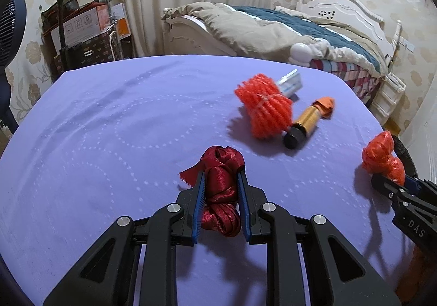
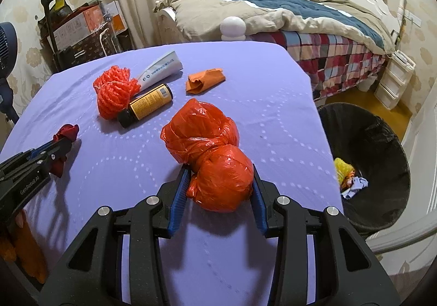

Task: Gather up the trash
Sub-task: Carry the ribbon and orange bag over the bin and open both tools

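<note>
Left wrist view: the left gripper has its jaws clamped on a knotted dark red satin ribbon bundle above the lilac-covered tabletop. The right gripper is cut off at the frame's edge.

Right wrist view: the right gripper's jaws squeeze a crumpled orange plastic bag. Beside the tabletop, a black-lined round bin holds yellow and pale scraps, hard to make out.
</note>
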The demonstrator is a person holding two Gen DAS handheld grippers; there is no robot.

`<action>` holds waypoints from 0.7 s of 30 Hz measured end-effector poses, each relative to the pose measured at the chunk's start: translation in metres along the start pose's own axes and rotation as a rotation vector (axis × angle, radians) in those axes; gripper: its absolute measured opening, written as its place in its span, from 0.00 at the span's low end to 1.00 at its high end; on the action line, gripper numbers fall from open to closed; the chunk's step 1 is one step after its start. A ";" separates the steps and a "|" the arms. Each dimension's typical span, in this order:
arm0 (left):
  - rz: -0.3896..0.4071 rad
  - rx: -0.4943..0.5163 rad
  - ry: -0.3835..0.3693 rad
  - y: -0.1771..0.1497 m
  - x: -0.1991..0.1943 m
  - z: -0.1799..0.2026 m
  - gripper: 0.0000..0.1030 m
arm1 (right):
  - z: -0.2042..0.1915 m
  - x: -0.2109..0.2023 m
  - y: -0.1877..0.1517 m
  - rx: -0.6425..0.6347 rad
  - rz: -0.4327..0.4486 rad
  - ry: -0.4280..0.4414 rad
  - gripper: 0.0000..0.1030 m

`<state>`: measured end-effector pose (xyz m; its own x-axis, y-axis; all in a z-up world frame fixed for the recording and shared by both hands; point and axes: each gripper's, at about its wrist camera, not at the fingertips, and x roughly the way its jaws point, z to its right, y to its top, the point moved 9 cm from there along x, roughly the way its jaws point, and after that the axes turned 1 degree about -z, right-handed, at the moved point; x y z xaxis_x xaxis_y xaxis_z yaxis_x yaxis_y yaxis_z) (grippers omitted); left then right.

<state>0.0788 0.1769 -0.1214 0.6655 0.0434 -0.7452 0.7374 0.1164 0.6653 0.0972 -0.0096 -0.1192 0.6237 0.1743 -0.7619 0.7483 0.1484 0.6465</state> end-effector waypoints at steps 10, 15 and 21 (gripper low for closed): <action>0.039 0.045 -0.057 -0.004 -0.018 0.043 0.23 | 0.030 -0.027 -0.009 0.042 0.047 -0.034 0.39; 0.062 0.072 -0.093 0.001 -0.026 0.067 0.23 | 0.055 -0.041 -0.010 0.080 0.074 -0.066 0.39; 0.077 0.117 -0.135 0.008 -0.029 0.104 0.23 | 0.089 -0.051 -0.008 0.127 0.102 -0.113 0.39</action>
<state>0.0770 0.0735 -0.0896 0.7244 -0.0870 -0.6839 0.6866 0.0017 0.7270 0.0799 -0.1064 -0.0888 0.7137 0.0707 -0.6969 0.6981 0.0107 0.7159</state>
